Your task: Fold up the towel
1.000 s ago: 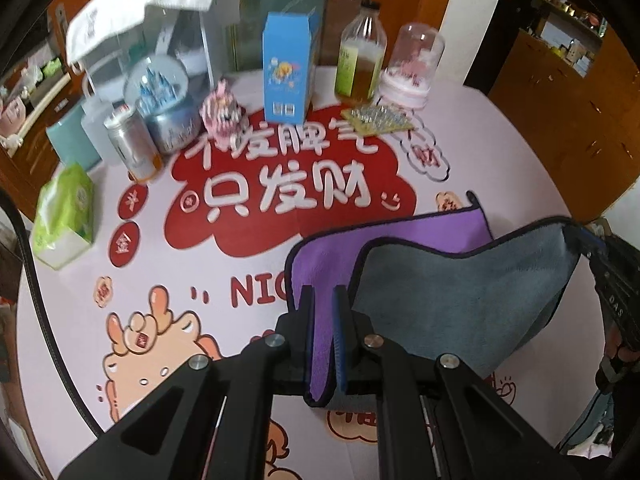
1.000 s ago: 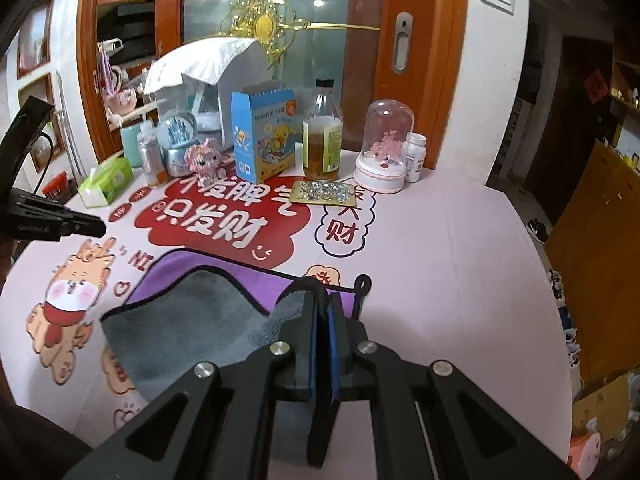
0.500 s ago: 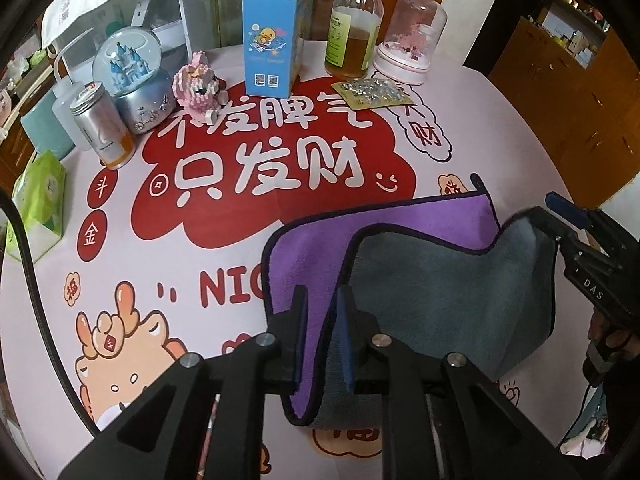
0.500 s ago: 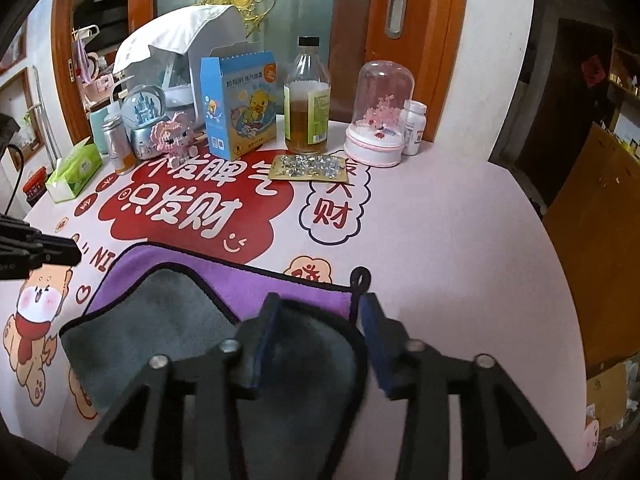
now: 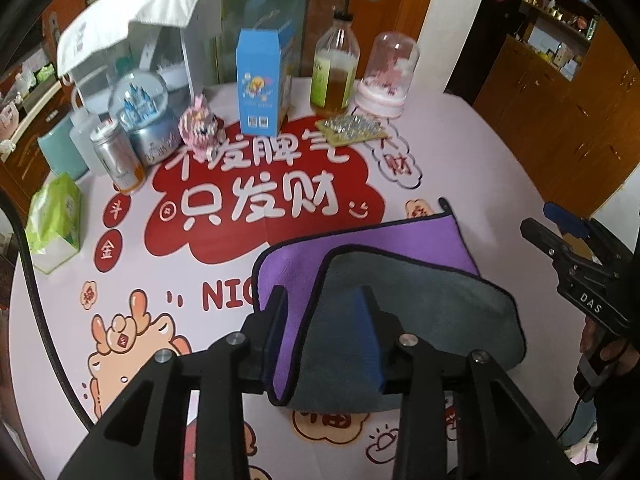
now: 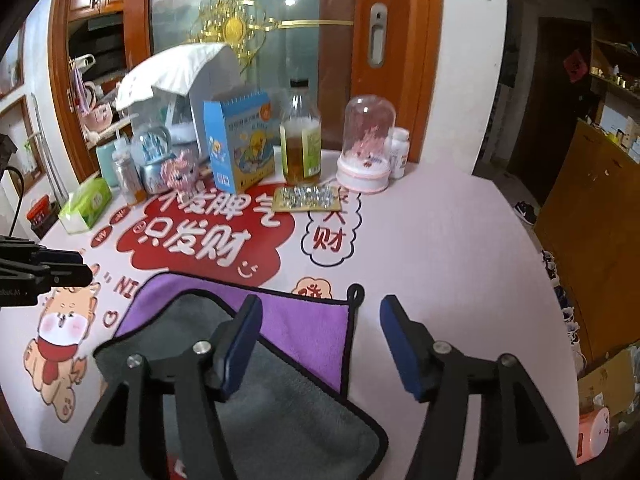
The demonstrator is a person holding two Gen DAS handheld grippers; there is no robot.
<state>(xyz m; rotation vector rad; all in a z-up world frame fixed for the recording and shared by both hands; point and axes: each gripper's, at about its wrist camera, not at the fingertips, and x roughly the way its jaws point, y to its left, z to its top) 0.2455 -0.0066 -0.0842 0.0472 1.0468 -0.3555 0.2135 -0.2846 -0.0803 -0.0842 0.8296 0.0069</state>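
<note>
My left gripper [image 5: 324, 312] hangs wide open straddling the folded towel [image 5: 400, 300], holding nothing; my right gripper [image 6: 320, 344] is just as open and empty. The towel lies at the near edge of the table [image 6: 460, 260], grey face folded over purple, its long axis running side to side between my two grippers. The left gripper sits over the towel's left end; the right one is above its right edge, near the hanging loop [image 6: 355, 293]. Only the right view shows that loop clearly and the white pill bottle [image 6: 399, 152] behind the glass dome [image 6: 366, 152]; the left view shows the fold's left-hand crease.
</note>
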